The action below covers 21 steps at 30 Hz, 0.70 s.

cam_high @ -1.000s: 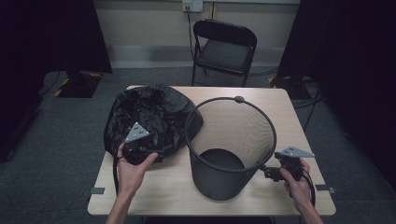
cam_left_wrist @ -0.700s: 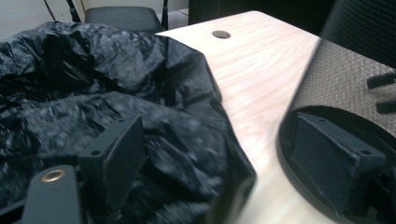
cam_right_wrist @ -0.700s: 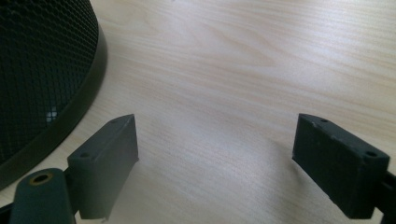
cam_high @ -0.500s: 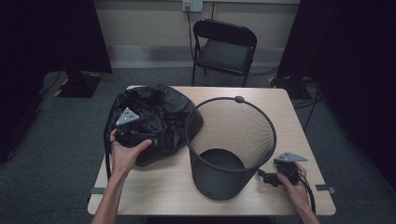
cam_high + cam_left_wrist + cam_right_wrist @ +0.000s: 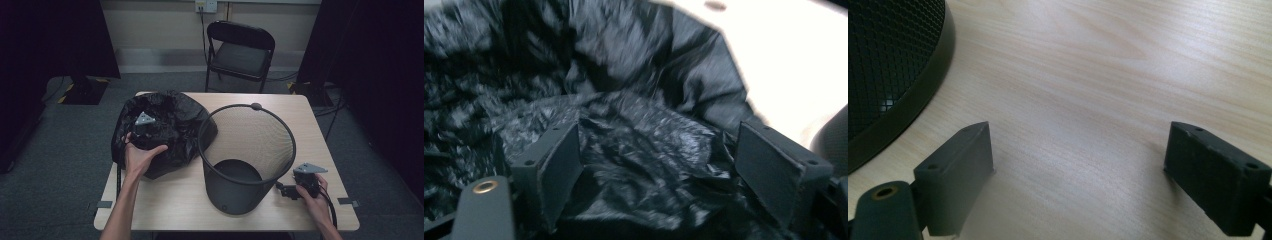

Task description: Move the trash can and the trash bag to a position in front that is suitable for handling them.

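Wooden counter (image 5: 170,200) on grey carpet (image 5: 60,165); mesh bin (image 5: 245,155) near its right edge, crumpled black bag (image 5: 175,130) left. Both grippers' fingers wide.

Lab/studio-type recording room, not a home. Evidence: black curtains (image 5: 65,40) at both sides; grey carpet floor (image 5: 60,165) w/ yellow-black hazard tape at left; wall outlet (image 5: 206,5) w/ cable running down; lone black folding chair (image 5: 240,50) behind the wooden table (image 5: 300,115); tape marks (image 5: 102,204) at table's near corners; cables on floor by far right corner.
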Tool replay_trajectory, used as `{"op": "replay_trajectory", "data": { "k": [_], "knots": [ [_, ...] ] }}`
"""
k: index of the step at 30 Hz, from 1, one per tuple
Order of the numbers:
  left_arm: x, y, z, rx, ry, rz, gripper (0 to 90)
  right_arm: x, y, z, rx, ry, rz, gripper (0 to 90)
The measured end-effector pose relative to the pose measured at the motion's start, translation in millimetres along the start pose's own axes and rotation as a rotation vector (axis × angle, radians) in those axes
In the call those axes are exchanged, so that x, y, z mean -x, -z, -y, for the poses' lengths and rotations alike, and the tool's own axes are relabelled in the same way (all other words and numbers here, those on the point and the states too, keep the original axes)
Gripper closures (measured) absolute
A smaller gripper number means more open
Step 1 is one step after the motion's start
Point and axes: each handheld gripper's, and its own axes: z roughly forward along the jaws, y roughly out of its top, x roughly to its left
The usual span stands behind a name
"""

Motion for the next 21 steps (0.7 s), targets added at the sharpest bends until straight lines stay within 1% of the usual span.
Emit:
{"op": "replay_trajectory", "data": {
  "k": [1,2,3,5,6,7,8,9,10,11,12,13,14,16,17,19,21],
  "knots": [
    [-1.0,-3.8,4.1,-0.028,0.0,-0.007,20.5,0.2,-0.2,-0.3,-0.001,0.001,-0.002,11.4],
    [-1.8,-5.5,6.9,-0.031,-0.001,0.004,24.2,0.3,-0.6,-0.5,-0.001,0.001,-0.002,11.3],
    [-2.4,-7.5,10.2,-0.034,0.01,0.017,26.7,0.2,-0.8,-0.7,-0.001,-0.001,-0.001,11.3],
    [-1.5,-9.6,15.3,-0.031,0.004,0.025,34.2,0.1,-0.9,-0.8,0.0,-0.001,-0.001,11.3],
    [-1.3,-10.6,17.3,-0.037,0.007,0.042,38.8,0.1,-0.9,-0.8,0.0,-0.001,-0.001,11.3],
    [-0.4,-12.0,19.2,-0.049,0.006,0.045,42.1,0.1,-0.9,-0.8,-0.001,-0.001,-0.001,11.3],
    [0.7,-12.9,21.0,-0.061,-0.012,0.046,46.9,0.1,-0.9,-0.8,0.0,-0.001,-0.001,11.3],
    [1.3,-13.2,22.9,-0.073,-0.02,0.057,52.9,0.1,-0.9,-0.8,0.0,-0.001,-0.001,11.3],
    [2.2,-13.3,24.7,-0.073,-0.019,0.059,58.5,0.2,-0.9,-0.8,0.0,-0.001,-0.001,11.3],
    [3.2,-12.5,26.9,-0.057,-0.016,0.073,64.0,0.1,-0.9,-0.8,0.0,-0.001,-0.001,11.3],
    [3.2,-12.5,26.9,-0.057,-0.016,0.073,70.9,0.1,-0.9,-0.8,0.0,-0.001,-0.001,11.3],
    [5.2,-11.3,29.0,-0.054,-0.024,0.087,70.9,0.1,-0.9,-0.8,0.0,-0.001,-0.001,11.3],
    [7.3,-11.1,30.0,-0.056,-0.029,0.091,77.3,0.1,-0.9,-0.8,0.0,-0.001,-0.001,11.3],
    [9.6,-9.7,31.4,-0.053,-0.03,0.107,82.0,0.1,-0.9,-0.8,0.0,-0.001,-0.001,11.3],
    [11.7,-6.7,33.1,-0.04,-0.023,0.129,85.8,0.1,-0.9,-0.8,0.0,-0.001,-0.001,11.3],
    [13.6,-4.2,34.1,-0.036,-0.025,0.132,87.0,0.1,-0.9,-0.8,0.0,-0.001,-0.001,11.3],
    [17.1,1.4,35.3,-0.035,-0.04,0.134,87.5,0.1,-0.8,-0.7,0.0,-0.001,0.0,11.3]
  ]
}}
